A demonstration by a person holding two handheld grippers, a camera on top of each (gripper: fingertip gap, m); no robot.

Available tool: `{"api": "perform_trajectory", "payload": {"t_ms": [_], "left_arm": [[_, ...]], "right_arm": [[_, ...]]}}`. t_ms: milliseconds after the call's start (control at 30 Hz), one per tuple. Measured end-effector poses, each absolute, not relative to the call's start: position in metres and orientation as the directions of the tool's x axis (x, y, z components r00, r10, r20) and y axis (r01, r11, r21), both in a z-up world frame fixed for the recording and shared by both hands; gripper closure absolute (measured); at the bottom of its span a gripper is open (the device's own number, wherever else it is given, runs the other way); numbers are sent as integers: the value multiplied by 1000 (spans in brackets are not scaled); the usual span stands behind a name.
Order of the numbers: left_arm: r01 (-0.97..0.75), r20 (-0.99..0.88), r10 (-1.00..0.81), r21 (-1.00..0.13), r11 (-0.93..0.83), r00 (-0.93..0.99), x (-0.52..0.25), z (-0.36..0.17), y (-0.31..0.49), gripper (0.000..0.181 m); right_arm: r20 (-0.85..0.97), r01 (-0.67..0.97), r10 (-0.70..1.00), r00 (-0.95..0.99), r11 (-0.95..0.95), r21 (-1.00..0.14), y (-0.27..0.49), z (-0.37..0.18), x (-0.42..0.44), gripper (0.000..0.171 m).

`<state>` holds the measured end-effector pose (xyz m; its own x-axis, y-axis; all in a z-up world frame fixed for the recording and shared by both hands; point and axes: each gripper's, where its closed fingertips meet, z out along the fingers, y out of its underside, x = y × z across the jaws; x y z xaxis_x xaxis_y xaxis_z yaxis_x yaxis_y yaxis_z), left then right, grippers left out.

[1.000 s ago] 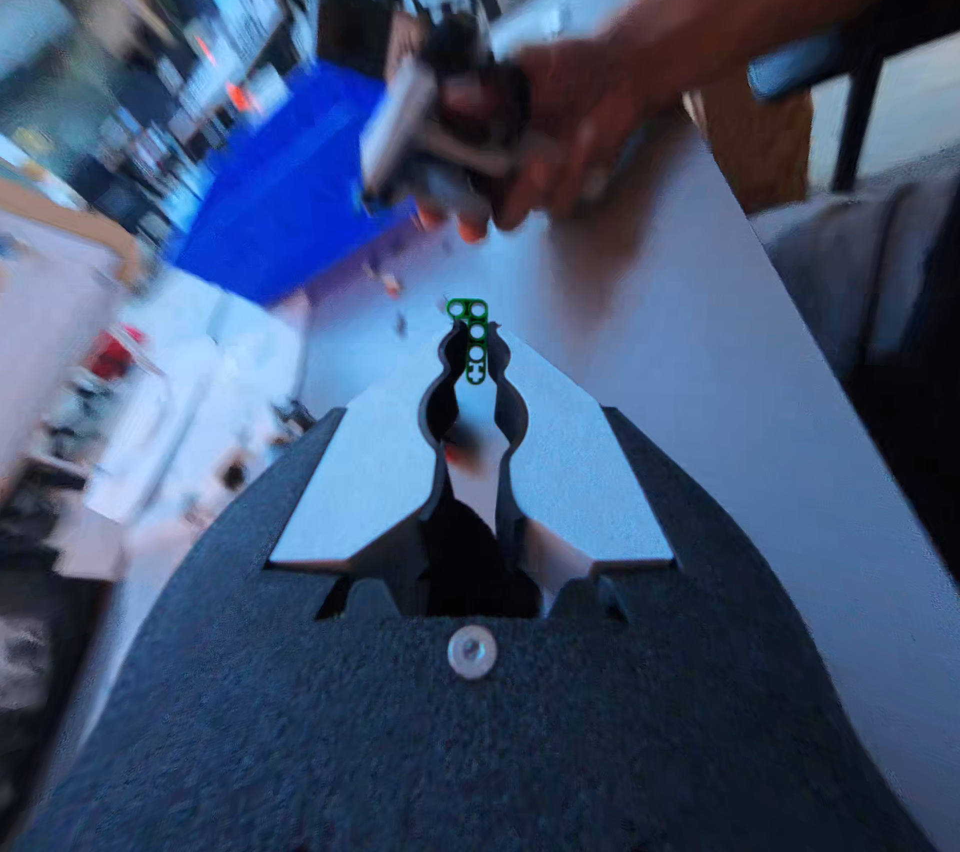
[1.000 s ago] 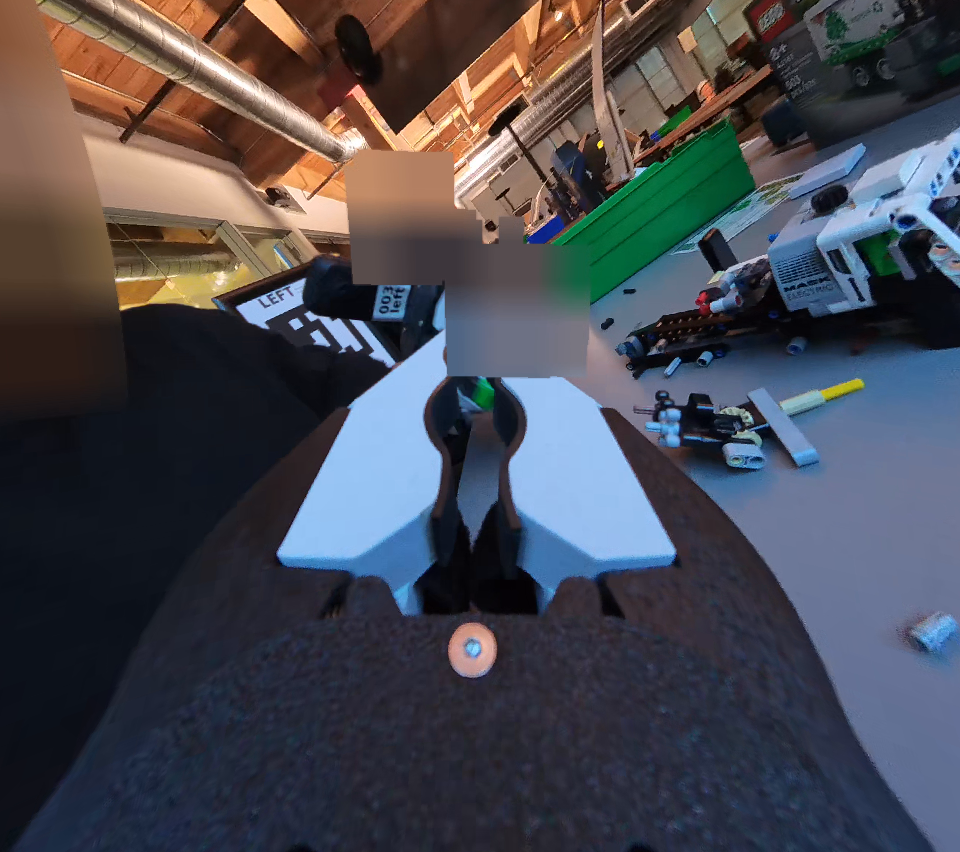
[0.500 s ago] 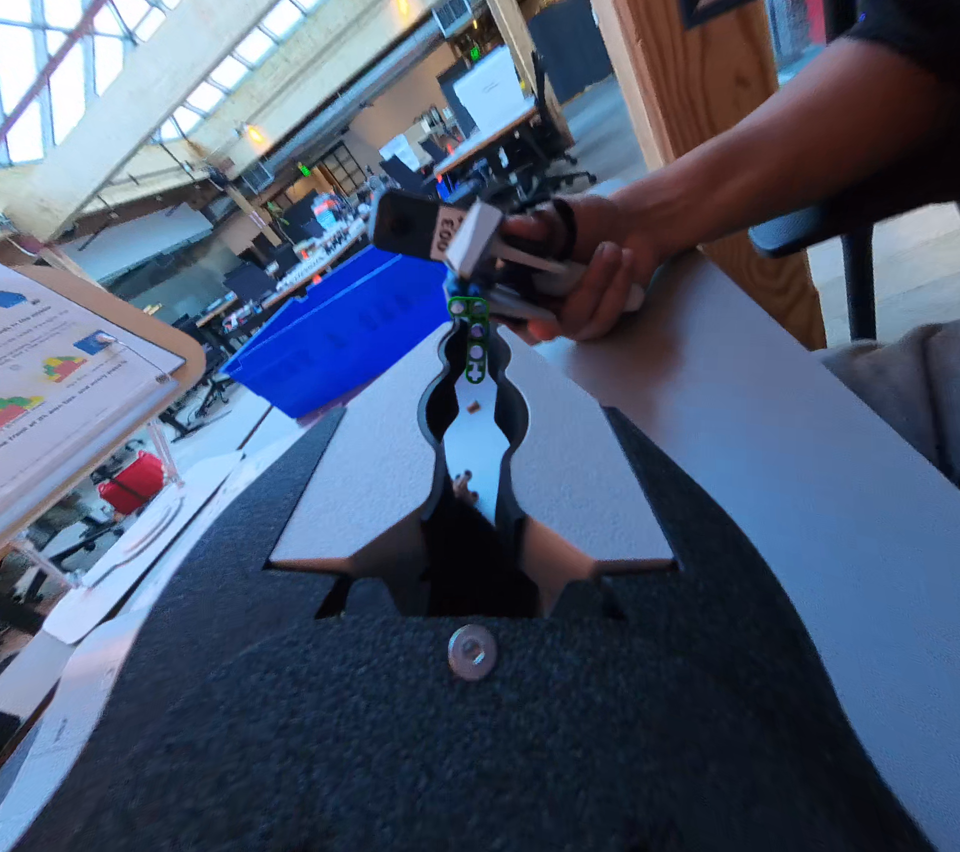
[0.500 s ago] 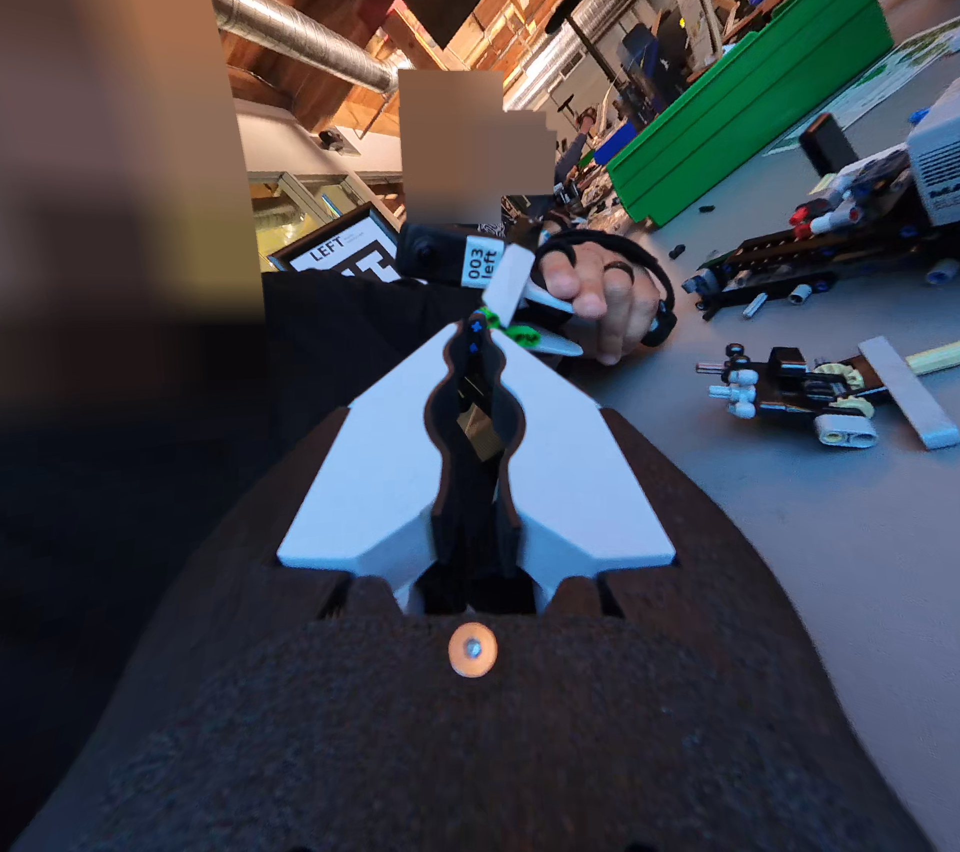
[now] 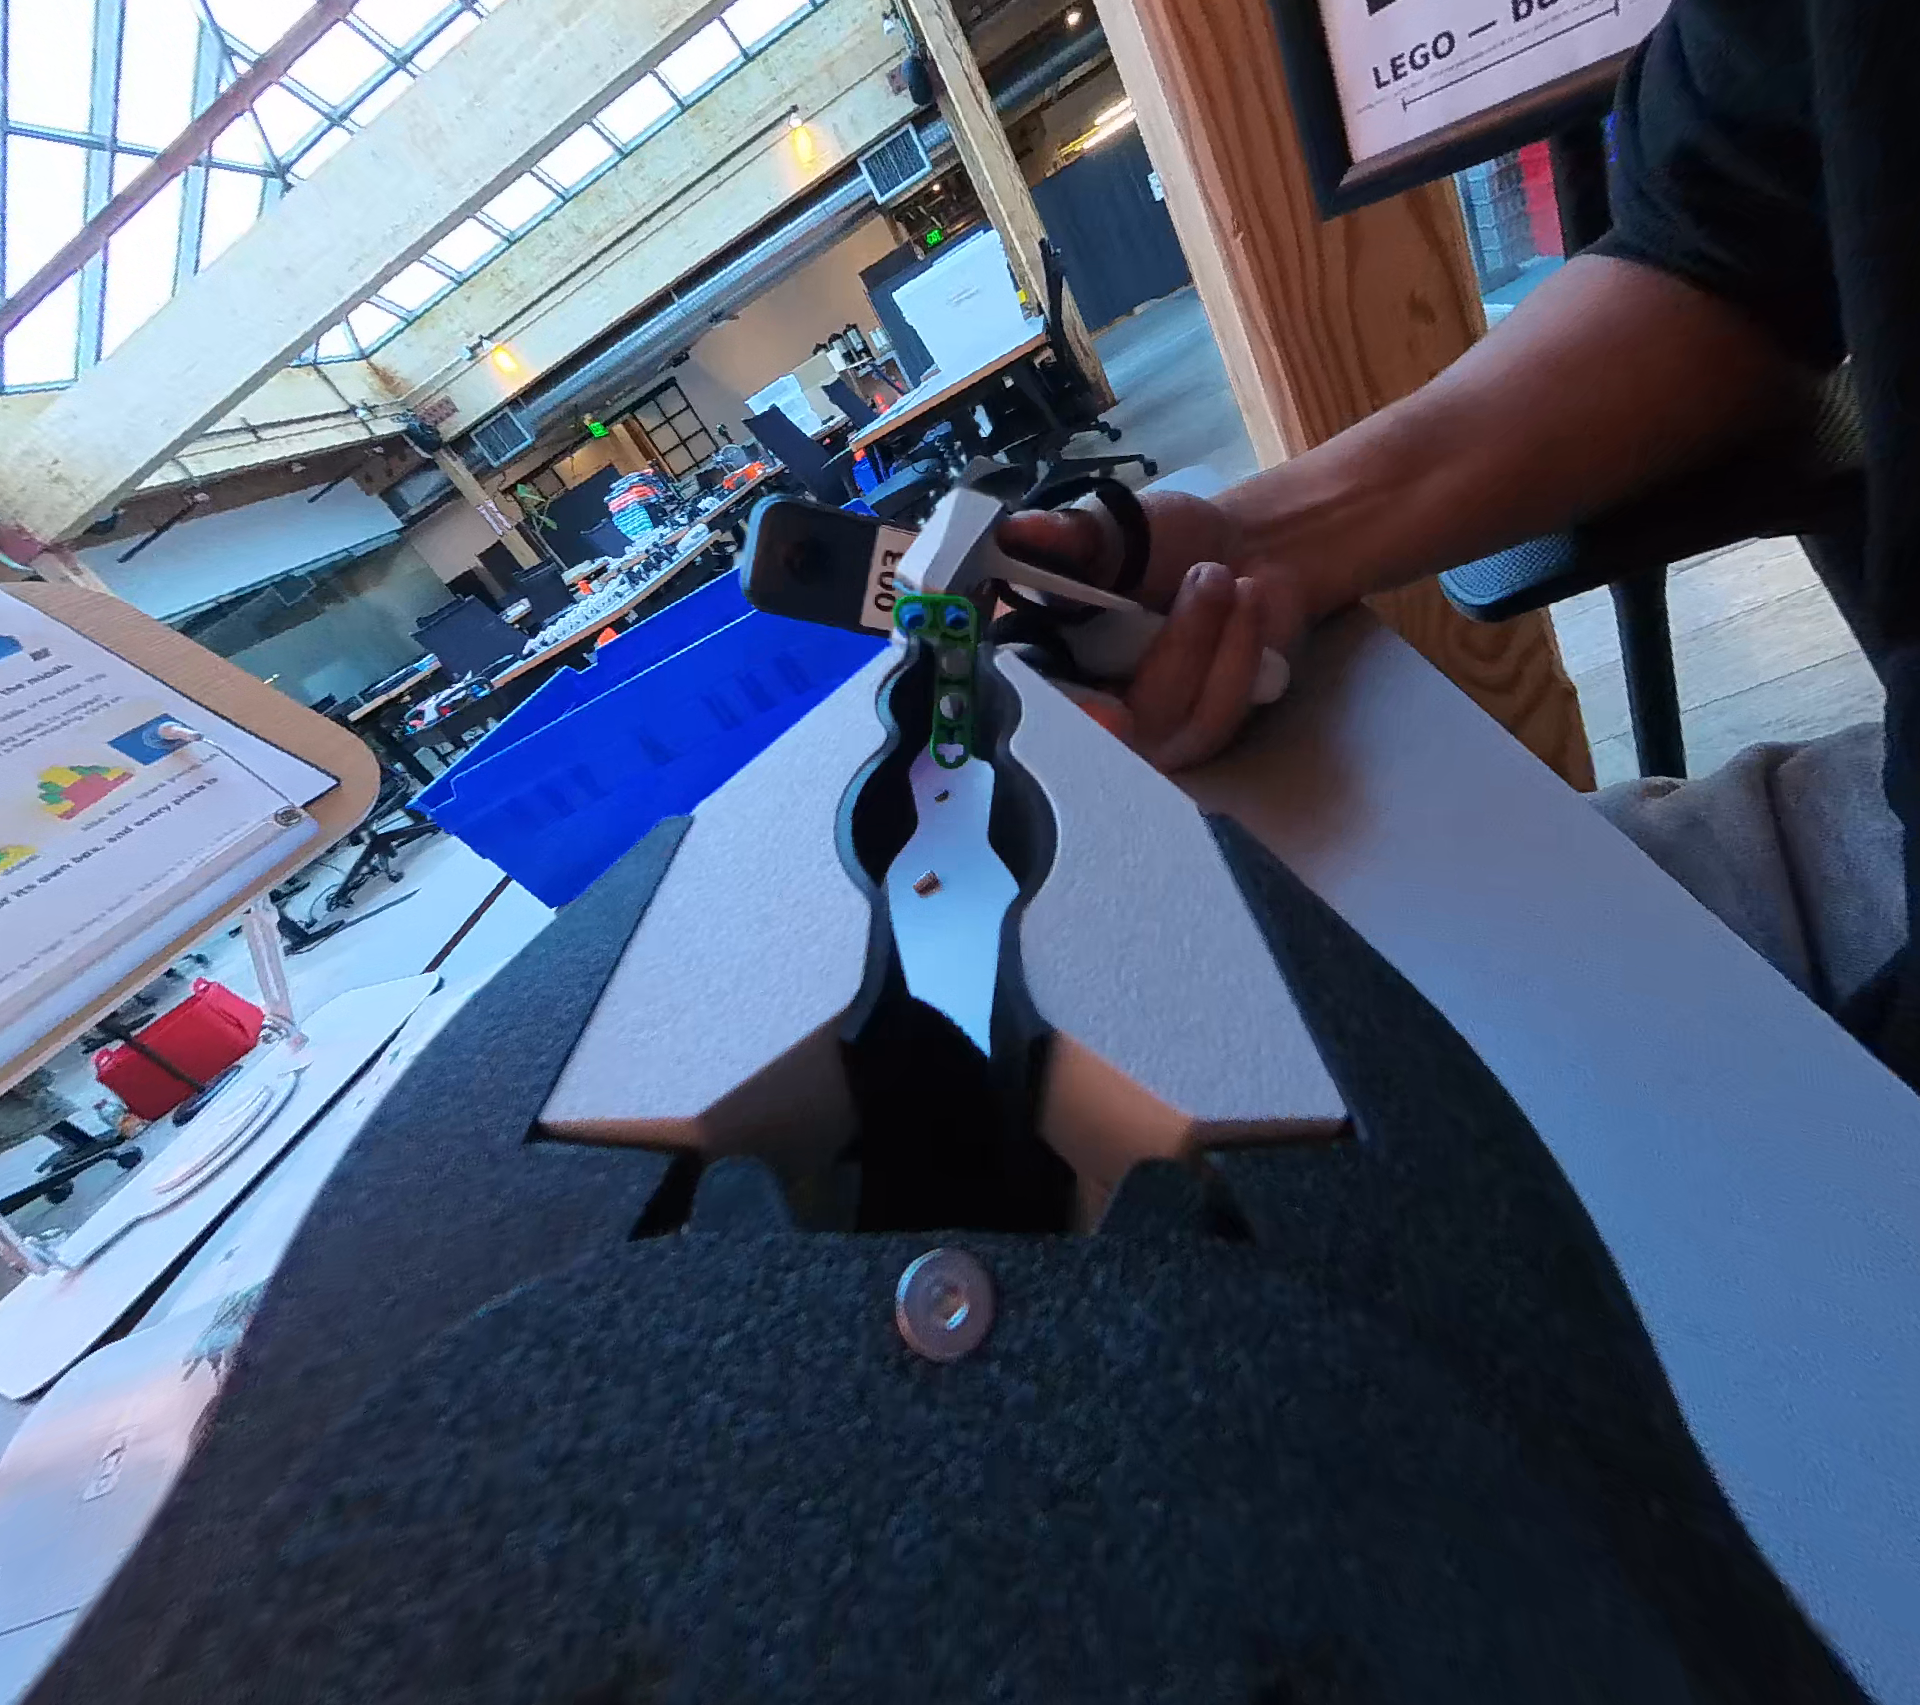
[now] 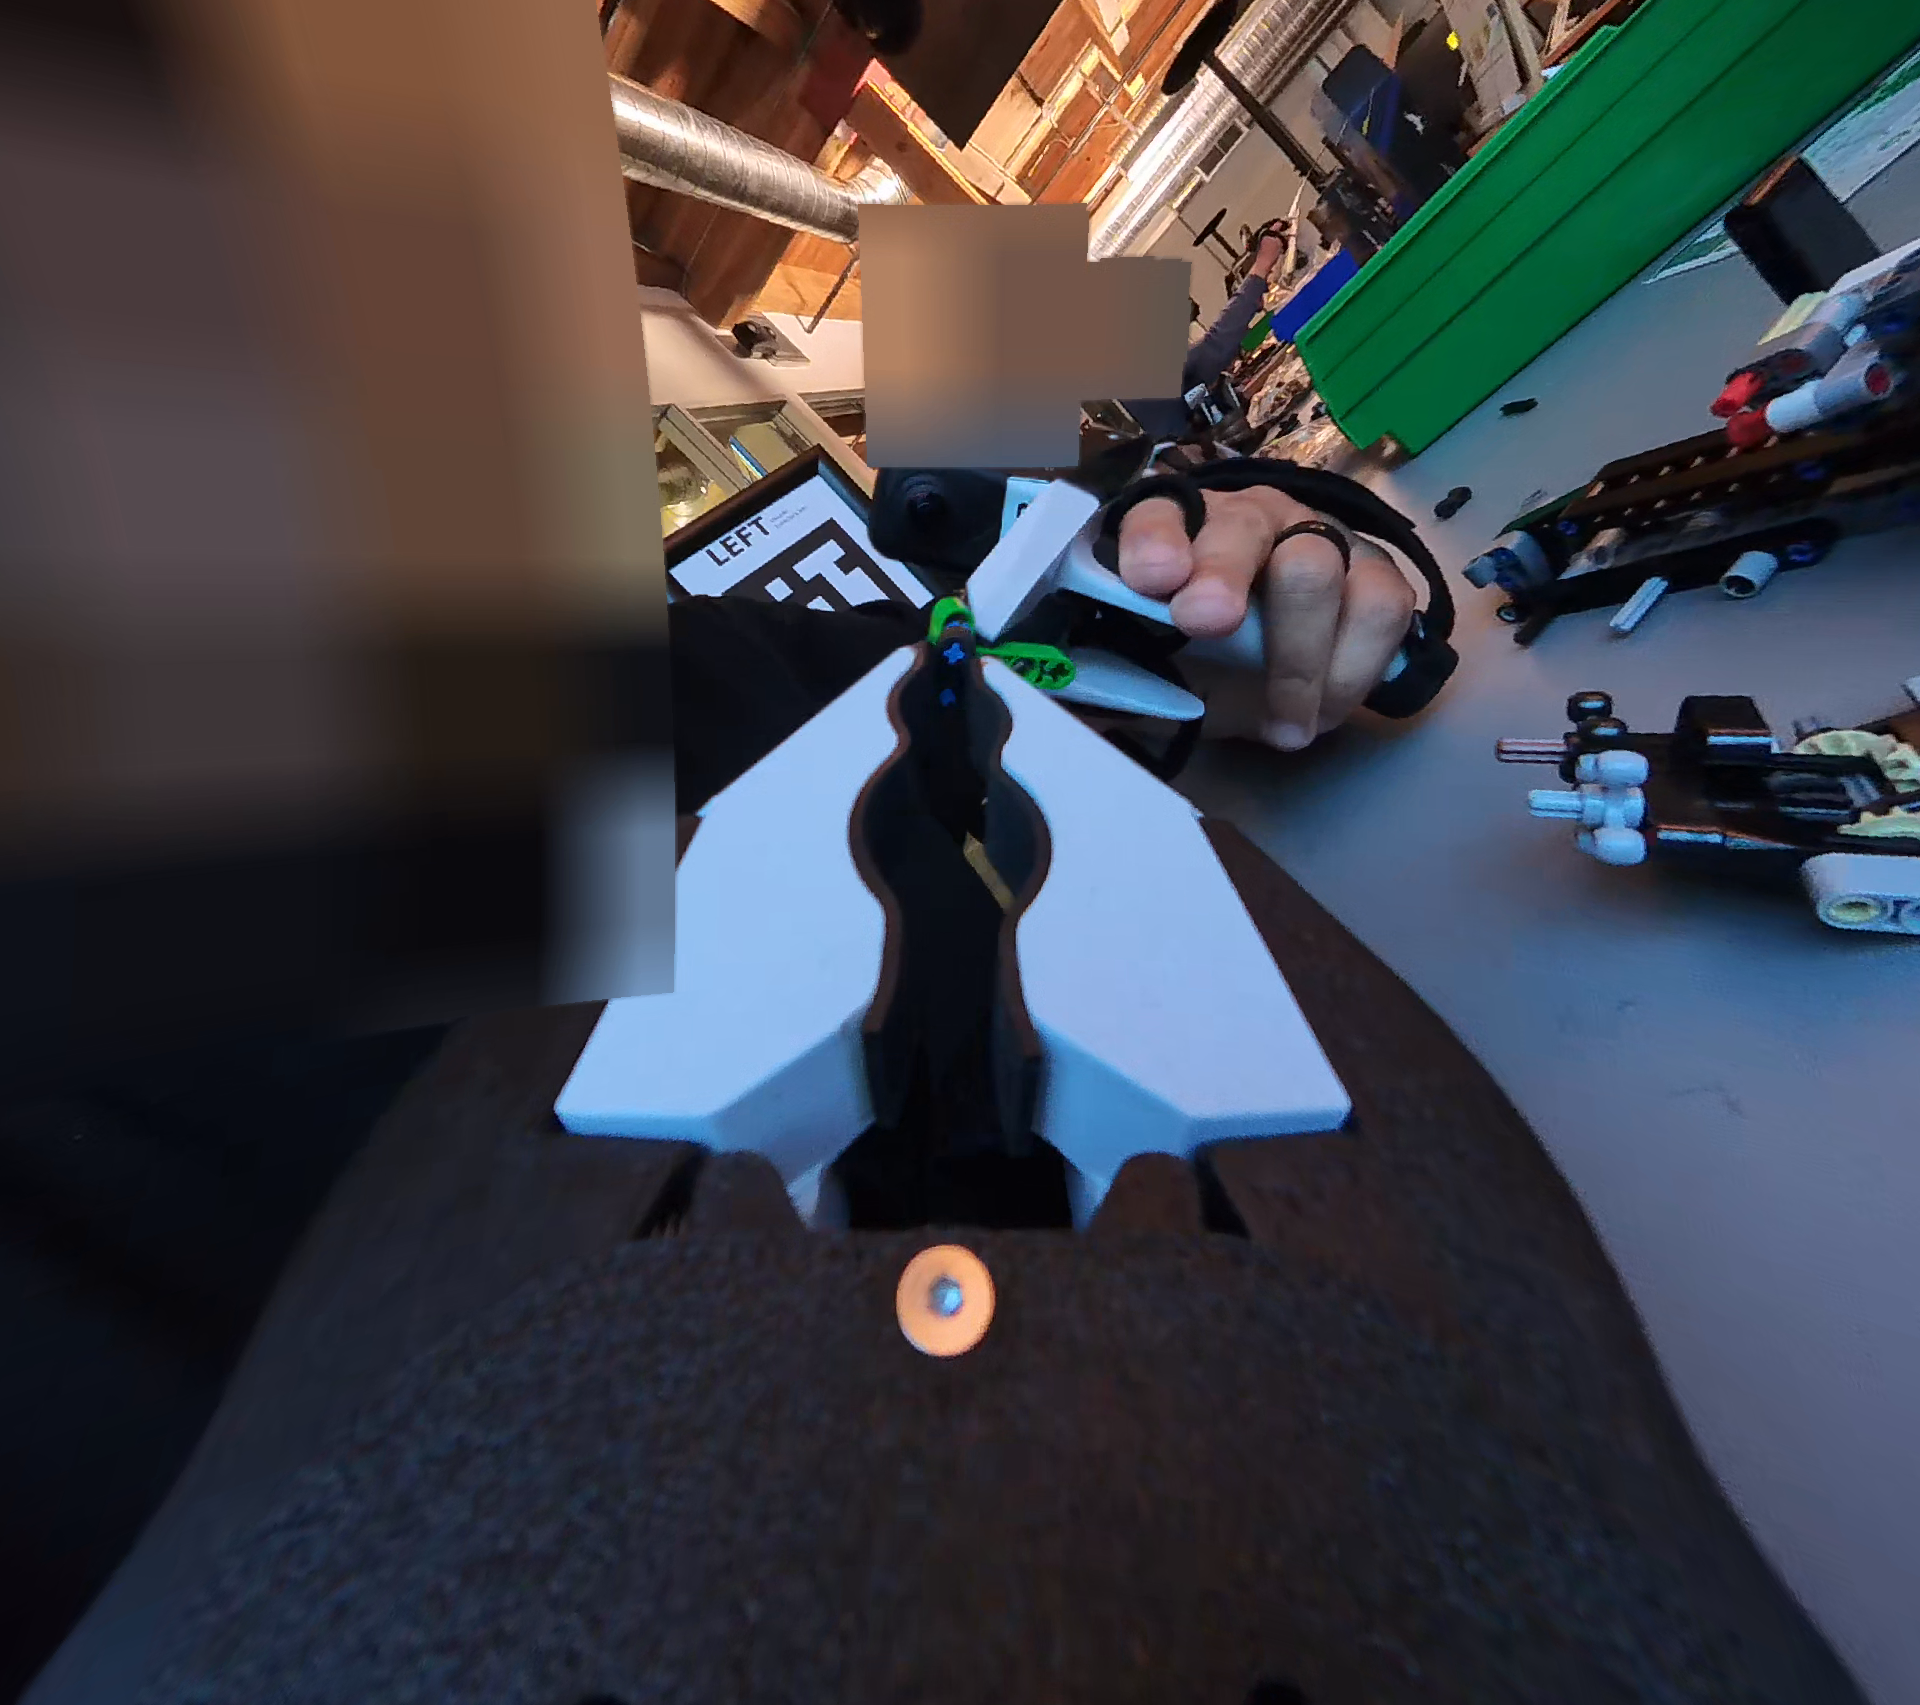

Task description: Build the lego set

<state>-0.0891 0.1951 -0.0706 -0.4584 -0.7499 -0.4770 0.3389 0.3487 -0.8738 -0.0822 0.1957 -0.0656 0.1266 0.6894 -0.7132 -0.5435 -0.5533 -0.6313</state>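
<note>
Gripping a green holed Lego beam (image 5: 951, 691) at its lower end, my left tongs (image 5: 948, 756) are nearly closed, tips clamped on it. The beam's long axis runs straight out past the fingertips, away from me and above the grey table (image 5: 1558, 980), with two blue pins (image 5: 912, 613) in its far end. My right tongs (image 6: 951, 668) are pinched together at that same blue-pinned end. From the right wrist view the beam (image 6: 1039, 668) points sideways toward my left hand (image 6: 1268, 595).
</note>
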Motion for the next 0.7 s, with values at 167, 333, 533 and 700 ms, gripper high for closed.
{"api": "perform_trajectory", "payload": {"t_ms": [167, 333, 533, 700], "left_arm": [[336, -480, -747, -873, 354, -459, -89, -72, 195, 177], [302, -471, -752, -880, 366, -461, -87, -77, 196, 176], [223, -459, -755, -888, 402, -468, -84, -88, 201, 176], [152, -500, -736, -859, 489, -456, -79, -106, 205, 176]], "right_arm": [[-710, -540, 690, 139, -548, -638, 197, -66, -83, 167], [-706, -536, 689, 167, -537, -651, 198, -68, -84, 166], [-684, -482, 663, 304, -512, -711, 203, -79, -81, 168], [-630, -391, 640, 440, -495, -776, 205, -94, -77, 168]]}}
